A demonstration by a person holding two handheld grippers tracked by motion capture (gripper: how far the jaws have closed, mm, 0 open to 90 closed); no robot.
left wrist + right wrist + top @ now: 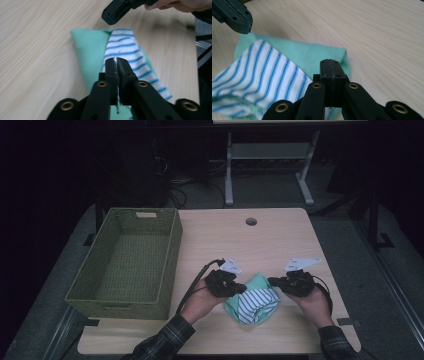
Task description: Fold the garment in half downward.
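Observation:
A folded cloth point(252, 301), mint green on one side and white with blue stripes on the other, lies on the wooden table point(240, 245) between my two grippers. My left gripper point(244, 290) point(116, 60) has its jaws together over the striped flap point(125, 45), and a thin white edge of cloth shows between the tips. My right gripper point(272, 281) point(333, 62) is shut just above the cloth's green folded edge point(317, 52), with nothing visible between its jaws. Each gripper view shows the other gripper's tip at its top, beyond the cloth.
An empty green woven basket point(120, 307) stands at the table's left side, close to my left forearm. A round cable hole point(251, 221) is near the table's far edge. Bare tabletop lies beyond the cloth and to its right.

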